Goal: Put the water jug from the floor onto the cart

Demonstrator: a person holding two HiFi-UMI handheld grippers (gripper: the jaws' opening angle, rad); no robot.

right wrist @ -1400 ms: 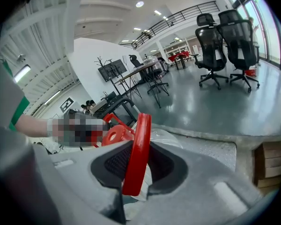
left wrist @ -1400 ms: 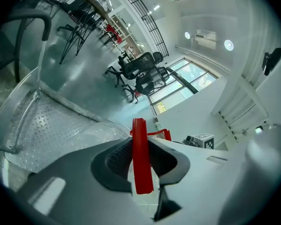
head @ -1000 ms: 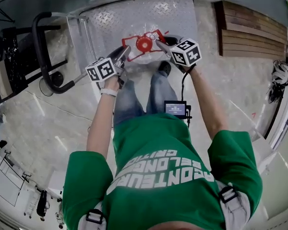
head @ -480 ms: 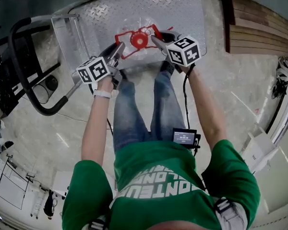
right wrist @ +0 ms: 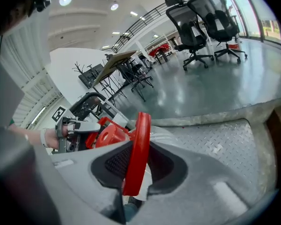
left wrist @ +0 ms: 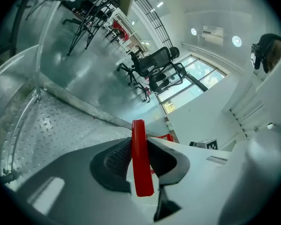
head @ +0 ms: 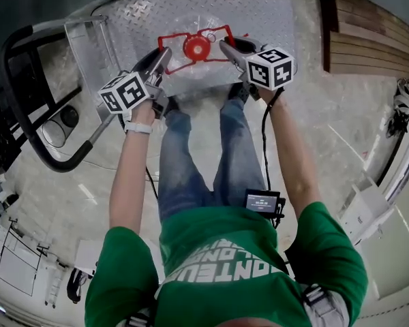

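Probably a heavy, sloshing water jug (head: 199,73); wants carrying by its stiff red handle (left wrist: 140,158), clamped either side in the part-closed left gripper (head: 162,56) and right gripper (head: 226,48).

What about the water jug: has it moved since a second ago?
Yes. The water jug, held by the left gripper and right gripper, has come down toward the cart deck, staying over its near half.
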